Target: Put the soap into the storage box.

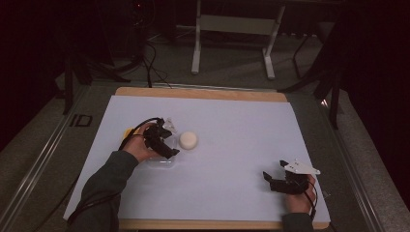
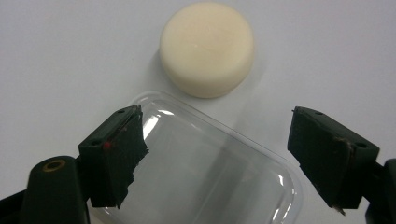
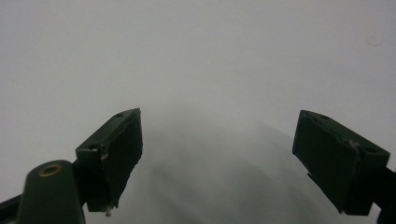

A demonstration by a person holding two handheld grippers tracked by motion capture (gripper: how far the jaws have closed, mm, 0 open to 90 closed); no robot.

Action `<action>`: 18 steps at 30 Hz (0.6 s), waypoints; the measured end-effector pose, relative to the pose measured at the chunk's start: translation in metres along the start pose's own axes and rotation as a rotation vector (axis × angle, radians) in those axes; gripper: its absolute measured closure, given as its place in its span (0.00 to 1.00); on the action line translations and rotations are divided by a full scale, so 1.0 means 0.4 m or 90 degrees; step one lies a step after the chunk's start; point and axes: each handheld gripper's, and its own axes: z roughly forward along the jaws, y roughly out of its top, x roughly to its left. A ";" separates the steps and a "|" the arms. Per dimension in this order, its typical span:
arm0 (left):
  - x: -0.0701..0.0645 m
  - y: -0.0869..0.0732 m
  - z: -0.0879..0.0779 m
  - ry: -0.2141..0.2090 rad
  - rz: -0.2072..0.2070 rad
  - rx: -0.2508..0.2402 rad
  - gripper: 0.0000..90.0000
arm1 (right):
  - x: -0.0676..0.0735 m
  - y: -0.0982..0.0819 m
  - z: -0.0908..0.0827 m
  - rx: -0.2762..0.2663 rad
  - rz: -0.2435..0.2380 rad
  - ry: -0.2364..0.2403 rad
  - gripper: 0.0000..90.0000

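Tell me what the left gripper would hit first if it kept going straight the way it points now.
Most likely the clear plastic lid, which lies on the white sheet right below the left gripper, between its open jaws. The cream round block sits just past the lid's far edge, so it would come second. Depth is hard to judge.

Two black jaws of the right gripper (image 3: 219, 158) rise from the bottom of the frame, one at lower left and one at lower right, standing wide apart with nothing between them. A brass-ringed hole sits on the black body at the bottom left corner. Behind the jaws a plain white table (image 3: 201, 56) sheet fills the upper frame. A soft grey shadow spreads over it in the lower middle, between the jaws. A faint small ring mark lies at upper right.
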 end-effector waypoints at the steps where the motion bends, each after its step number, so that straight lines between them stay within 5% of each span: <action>1: 0.001 0.001 0.000 -0.002 0.002 0.000 0.22 | 0.000 0.000 0.000 0.000 0.000 0.000 0.18; 18: 0.023 0.036 0.010 -0.023 -0.003 0.018 0.20 | 0.000 0.000 0.000 0.001 -0.002 0.002 0.18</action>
